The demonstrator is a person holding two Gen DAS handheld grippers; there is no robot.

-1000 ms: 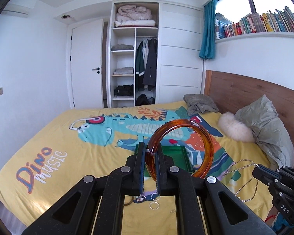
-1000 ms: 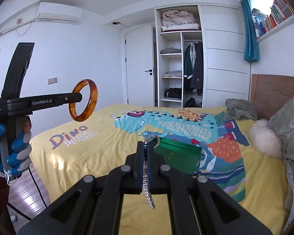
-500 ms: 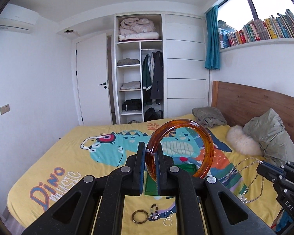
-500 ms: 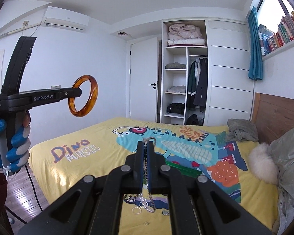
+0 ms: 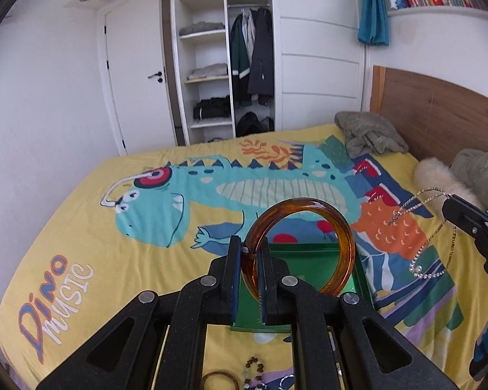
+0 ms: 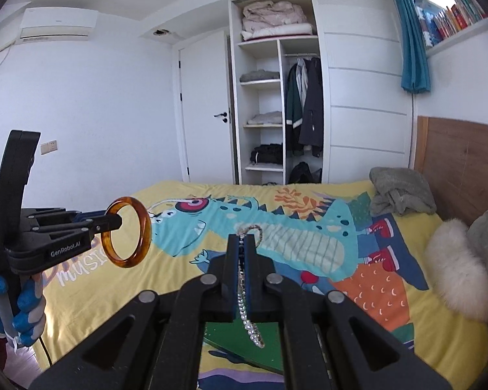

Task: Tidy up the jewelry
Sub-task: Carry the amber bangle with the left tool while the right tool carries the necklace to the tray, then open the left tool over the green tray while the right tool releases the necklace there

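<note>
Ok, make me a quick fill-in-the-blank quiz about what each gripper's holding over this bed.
1. The left gripper is shut on a translucent ____ bangle.
2. The right gripper pinches a sparkly rhinestone ____.
3. The flat tray on the yellow bedspread is ____ in colour.

Missing words: amber; necklace; green.

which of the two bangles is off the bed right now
The big amber bangle, pinched upright in the left claw above the green tray. The smaller brown bangle lies flat on the bedspread.

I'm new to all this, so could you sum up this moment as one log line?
left gripper: shut on amber bangle | right gripper: shut on rhinestone chain | green tray: on bed, holds neither | loose jewelry: on bedspread
</note>
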